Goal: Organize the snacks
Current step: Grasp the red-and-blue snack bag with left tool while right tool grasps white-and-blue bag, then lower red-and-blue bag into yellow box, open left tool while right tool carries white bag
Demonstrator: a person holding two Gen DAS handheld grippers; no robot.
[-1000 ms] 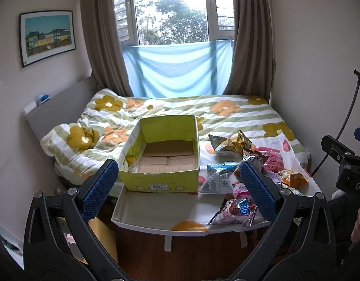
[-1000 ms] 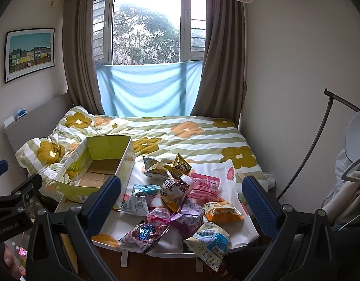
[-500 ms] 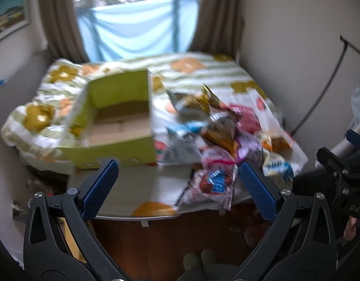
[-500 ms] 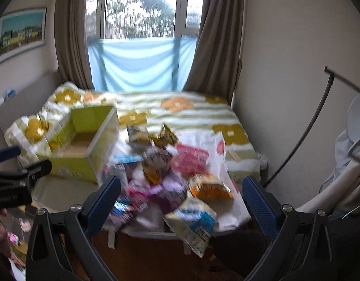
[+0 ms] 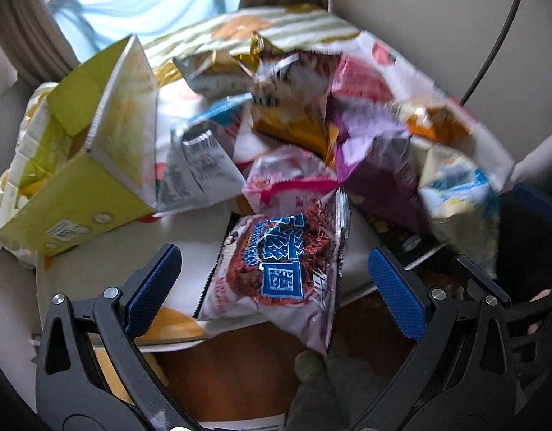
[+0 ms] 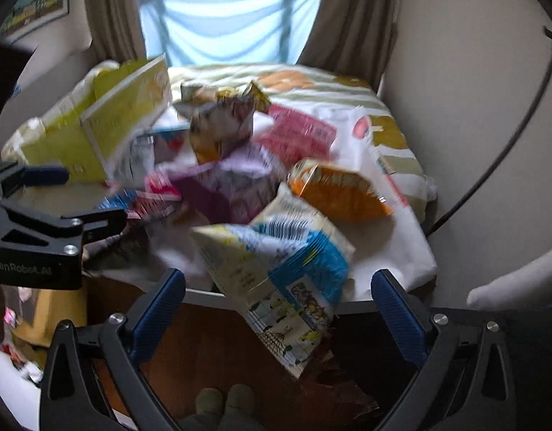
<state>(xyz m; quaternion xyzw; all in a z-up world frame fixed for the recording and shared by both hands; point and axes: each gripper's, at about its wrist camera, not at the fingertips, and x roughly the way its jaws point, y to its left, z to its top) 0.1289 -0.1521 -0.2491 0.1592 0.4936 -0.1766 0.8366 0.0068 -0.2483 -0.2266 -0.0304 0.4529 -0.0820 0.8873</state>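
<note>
A pile of snack bags lies on a white table at the foot of the bed. My left gripper [image 5: 274,287] is open, its blue pads either side of a brown-and-blue snack bag [image 5: 276,265] at the table's front edge. My right gripper [image 6: 277,305] is open around a cream-and-blue snack bag [image 6: 279,269] that overhangs the front edge. An open yellow-green cardboard box [image 5: 92,158] stands at the left; it also shows in the right wrist view [image 6: 107,125]. The left gripper shows in the right wrist view [image 6: 60,208].
Purple [image 6: 225,190], orange [image 6: 337,194], pink [image 6: 294,136] and silver [image 5: 197,165] bags crowd the pile. The white table edge [image 6: 383,301] runs in front. A flowered bed [image 6: 312,79], window curtains and the right wall lie behind. Wooden floor and slippers [image 6: 222,406] are below.
Both grippers have moved down and forward, close to the snack pile. Each now has a front bag between its open fingers. The bags and box have not moved.
</note>
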